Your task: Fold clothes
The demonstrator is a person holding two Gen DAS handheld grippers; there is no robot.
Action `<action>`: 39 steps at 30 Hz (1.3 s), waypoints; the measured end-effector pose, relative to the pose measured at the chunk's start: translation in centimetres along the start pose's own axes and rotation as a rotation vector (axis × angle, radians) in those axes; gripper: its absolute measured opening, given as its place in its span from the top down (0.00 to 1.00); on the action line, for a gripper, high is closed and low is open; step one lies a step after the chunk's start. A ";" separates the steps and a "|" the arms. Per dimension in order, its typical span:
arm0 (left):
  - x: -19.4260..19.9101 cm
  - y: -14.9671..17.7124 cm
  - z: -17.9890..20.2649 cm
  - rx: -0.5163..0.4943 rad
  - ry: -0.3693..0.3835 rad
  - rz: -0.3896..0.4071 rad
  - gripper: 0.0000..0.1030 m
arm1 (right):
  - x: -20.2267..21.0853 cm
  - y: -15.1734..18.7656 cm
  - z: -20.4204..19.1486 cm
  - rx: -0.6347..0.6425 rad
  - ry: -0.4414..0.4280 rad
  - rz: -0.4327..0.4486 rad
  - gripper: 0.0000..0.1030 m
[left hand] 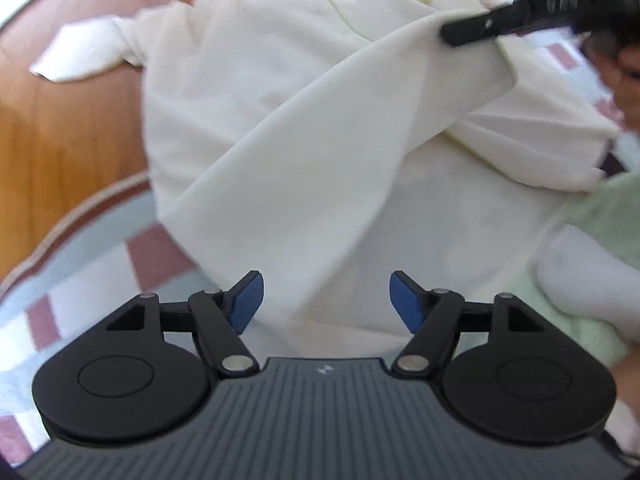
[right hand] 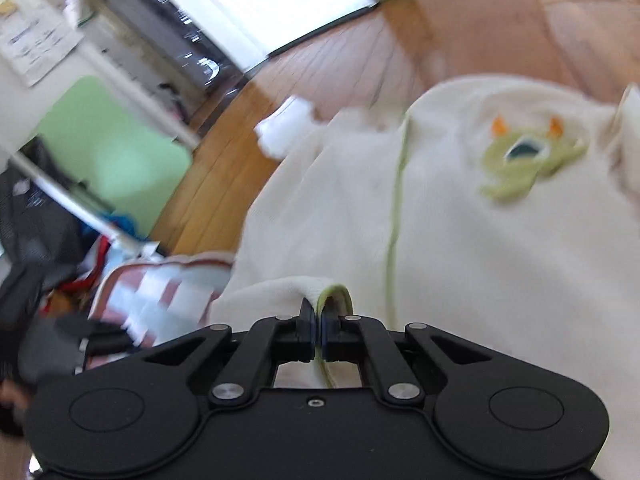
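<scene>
A cream garment (left hand: pixel 304 120) with thin green trim lies spread over a checked mat (left hand: pixel 80 272). Its front carries a green monster patch (right hand: pixel 524 160) with orange horns. My left gripper (left hand: pixel 326 300) hangs over the lower part of the cloth, blue pads apart, nothing between them. My right gripper (right hand: pixel 319 328) is shut on a green-edged fold of the garment (right hand: pixel 332 296) and lifts it. In the left wrist view its black fingers (left hand: pixel 480 30) pull a broad band of cloth diagonally across the garment. One sleeve (left hand: pixel 76 56) trails onto the wooden floor.
A wooden floor (left hand: pixel 60 128) surrounds the pink, white and blue checked mat (right hand: pixel 160 288). A pale green garment (left hand: pixel 600 216) and a white roll lie at the right. A green panel (right hand: pixel 104 144), a dark bag and coloured clutter stand at the far left of the right wrist view.
</scene>
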State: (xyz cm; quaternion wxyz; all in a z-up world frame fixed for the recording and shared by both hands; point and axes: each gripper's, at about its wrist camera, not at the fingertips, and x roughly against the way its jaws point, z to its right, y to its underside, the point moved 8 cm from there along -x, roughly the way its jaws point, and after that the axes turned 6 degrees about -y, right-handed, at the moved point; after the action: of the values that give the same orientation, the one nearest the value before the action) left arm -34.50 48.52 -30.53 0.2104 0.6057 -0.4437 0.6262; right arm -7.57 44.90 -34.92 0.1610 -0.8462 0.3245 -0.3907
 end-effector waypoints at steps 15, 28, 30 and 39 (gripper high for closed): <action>-4.5 -0.2 -3.3 -0.014 -0.228 -0.081 0.96 | 1.0 0.6 0.7 -0.001 -0.018 -0.056 0.95; 1.6 6.3 -7.6 0.178 0.029 -0.057 0.76 | -0.1 10.5 0.6 -0.191 -0.077 -0.293 0.95; 1.1 6.5 -7.0 0.159 0.009 -0.077 0.71 | -0.5 11.6 1.8 -0.132 0.019 -0.306 0.95; 1.8 1.2 -4.1 0.117 0.045 0.030 0.38 | 1.3 12.0 -1.9 0.119 -0.004 -0.326 0.95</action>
State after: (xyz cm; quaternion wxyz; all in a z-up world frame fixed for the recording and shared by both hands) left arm -38.16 50.72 -28.67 0.1751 0.5959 -0.4103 0.6677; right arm -13.45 35.20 -39.30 0.1461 -0.8775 0.1592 -0.4282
